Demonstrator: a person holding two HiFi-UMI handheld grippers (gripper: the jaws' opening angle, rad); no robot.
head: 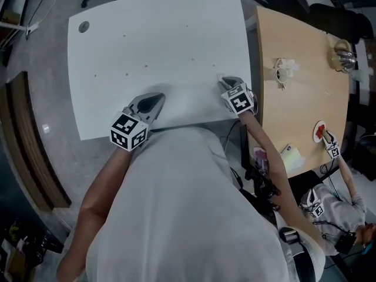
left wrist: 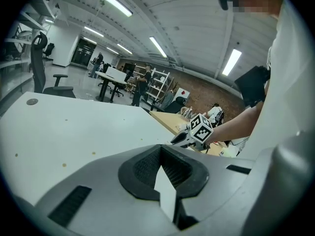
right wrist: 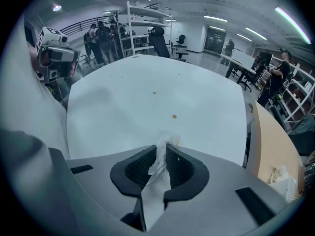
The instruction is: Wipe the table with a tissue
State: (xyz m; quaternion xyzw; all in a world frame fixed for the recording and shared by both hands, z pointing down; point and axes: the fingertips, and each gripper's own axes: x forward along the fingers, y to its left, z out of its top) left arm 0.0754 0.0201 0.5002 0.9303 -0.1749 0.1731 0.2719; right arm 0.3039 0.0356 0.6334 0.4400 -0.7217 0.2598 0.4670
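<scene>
Over one table (head: pixel 158 34), right tongs (right wrist: pixel 165 146) pinching one tissue (right wrist: pixel 158 175), left tongs (left wrist: pixel 160 149) closed

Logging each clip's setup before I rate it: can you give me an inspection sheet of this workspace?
Surface: white table, with a few small brown specks and a grey round cap at one corner.
Job's things: tissue, crumpled, pinched in the right gripper.
Clutter: nothing seen on the white table.
Grippers: right gripper shut on the tissue; left gripper has its jaws together and is empty. Both are at the near edge.
Cables: thin dark cable below the right gripper.
Surroundings: wooden table alongside, holding small items; another person is at it. Shelves stand beyond.
</scene>
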